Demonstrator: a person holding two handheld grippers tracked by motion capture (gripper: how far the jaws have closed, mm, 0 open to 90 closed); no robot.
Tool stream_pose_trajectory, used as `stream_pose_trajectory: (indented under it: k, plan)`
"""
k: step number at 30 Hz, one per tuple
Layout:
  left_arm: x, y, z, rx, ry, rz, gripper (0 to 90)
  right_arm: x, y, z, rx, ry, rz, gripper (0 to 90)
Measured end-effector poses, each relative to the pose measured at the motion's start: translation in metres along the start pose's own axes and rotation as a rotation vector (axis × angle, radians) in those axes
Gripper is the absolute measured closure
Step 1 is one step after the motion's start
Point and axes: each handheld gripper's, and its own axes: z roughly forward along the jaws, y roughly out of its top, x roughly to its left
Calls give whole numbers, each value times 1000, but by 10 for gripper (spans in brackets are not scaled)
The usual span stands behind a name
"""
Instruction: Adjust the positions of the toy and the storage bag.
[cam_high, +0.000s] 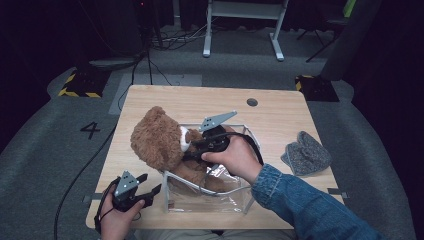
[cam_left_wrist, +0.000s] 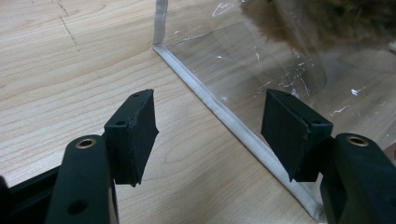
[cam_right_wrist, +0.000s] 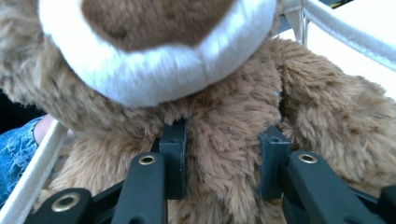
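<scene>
In the high view we see a brown teddy bear (cam_high: 162, 142) that sits partly inside a clear plastic bag (cam_high: 207, 197) on the wooden table (cam_high: 280, 115). The head of the bear leans out over the left rim of the bag, and its body goes down into the bag.

Our right gripper (cam_high: 192, 147) is at the chest of the bear, just under its white muzzle, and our right hand (cam_high: 235, 157) holds it from above the bag. In the right gripper view, the two black jaws sit in the fur of the chest, one on each side of a fold of plush. The pads (cam_right_wrist: 173, 158) touch the fur on both sides, so this claw is gripping the teddy bear (cam_right_wrist: 224, 140), although the jaws are not fully closed.

Our left gripper (cam_high: 150, 192) is low at the left front corner of the table, just beside the bag. In the left gripper view its jaws stand wide apart and nothing is between the pads (cam_left_wrist: 135, 135). Between them we see only the wood and the white bottom seam of the clear plastic bag (cam_left_wrist: 233, 126), which lies farther away.

A grey cloth thing (cam_high: 306, 154) lies on the right side of the table, well apart from the bag.
</scene>
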Motion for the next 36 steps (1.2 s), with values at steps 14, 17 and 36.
stream_pose_trajectory:
  k: [14,17,36]
  plan:
    - [1,0,-1,1,-1,2,358,-2,-10,14,236,-94,-102,670]
    - [1,1,-1,0,4,5,358,-3,-13,17,281,-101,-89,678]
    - [0,1,0,-5,1,-3,358,-4,-20,33,394,-128,-135,673]
